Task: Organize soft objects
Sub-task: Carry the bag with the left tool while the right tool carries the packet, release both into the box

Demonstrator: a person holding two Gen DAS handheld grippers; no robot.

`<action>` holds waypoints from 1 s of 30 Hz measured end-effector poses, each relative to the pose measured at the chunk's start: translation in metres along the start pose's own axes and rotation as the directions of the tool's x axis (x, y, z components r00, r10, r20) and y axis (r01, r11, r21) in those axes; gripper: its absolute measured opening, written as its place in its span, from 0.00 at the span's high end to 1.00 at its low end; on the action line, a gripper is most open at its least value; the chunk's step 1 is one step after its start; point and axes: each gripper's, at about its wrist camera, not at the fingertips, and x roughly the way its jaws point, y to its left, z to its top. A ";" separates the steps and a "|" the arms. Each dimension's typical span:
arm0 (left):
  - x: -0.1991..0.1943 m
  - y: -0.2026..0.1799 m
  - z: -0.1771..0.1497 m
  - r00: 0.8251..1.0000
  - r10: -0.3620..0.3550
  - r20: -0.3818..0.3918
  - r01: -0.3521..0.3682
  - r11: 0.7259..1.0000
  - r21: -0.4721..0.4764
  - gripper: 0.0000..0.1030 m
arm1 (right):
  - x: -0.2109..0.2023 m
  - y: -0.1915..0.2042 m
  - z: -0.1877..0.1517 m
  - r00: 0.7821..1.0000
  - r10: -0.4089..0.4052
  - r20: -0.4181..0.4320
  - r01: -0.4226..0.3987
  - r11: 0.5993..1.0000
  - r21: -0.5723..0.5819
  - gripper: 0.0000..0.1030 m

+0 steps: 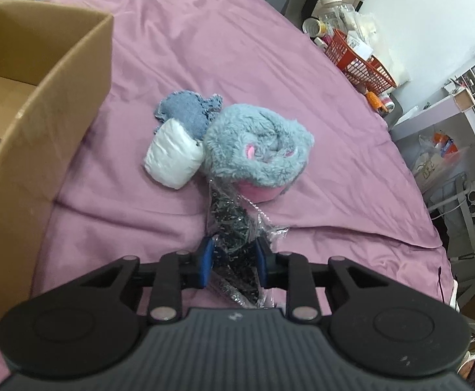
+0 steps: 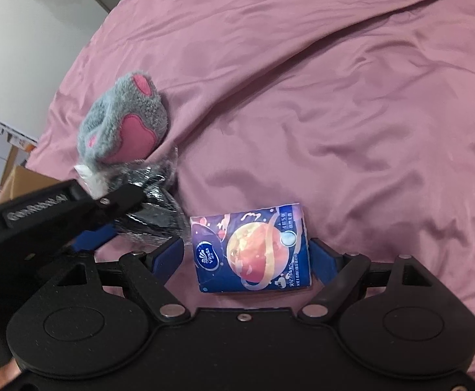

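Note:
In the left wrist view my left gripper is shut on a black item in a clear plastic bag on the pink bedsheet. Just beyond lie a fluffy grey-and-pink plush, a white soft roll and a blue knitted cloth. In the right wrist view my right gripper is open, its blue fingers on either side of a blue tissue pack lying on the sheet. The left gripper with the bag and the plush show at left.
An open cardboard box stands on the bed at left. Beyond the bed's right edge are a red basket with bottles and shelves with clutter. The pink bedsheet stretches ahead, wrinkled.

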 end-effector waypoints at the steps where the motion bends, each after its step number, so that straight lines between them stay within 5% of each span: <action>1: -0.002 0.001 0.000 1.000 0.003 0.003 -0.003 1.000 -0.001 0.75 | 0.001 0.001 -0.001 1.000 -0.009 0.004 0.010 1.000 -0.013 0.23; 3: -0.008 0.004 -0.001 1.000 0.008 0.008 -0.008 1.000 -0.006 0.75 | 0.000 0.003 -0.004 0.999 -0.036 0.020 0.037 0.998 -0.044 0.31; 9: -0.025 0.012 -0.004 1.000 0.021 0.019 -0.021 1.000 -0.016 0.75 | -0.013 0.010 -0.008 0.995 -0.050 0.091 0.057 0.995 -0.085 0.32; 30: -0.131 0.022 0.014 0.984 0.017 0.177 -0.027 0.998 0.060 0.75 | -0.066 0.043 -0.009 0.946 0.220 0.238 -0.165 0.959 -0.233 0.32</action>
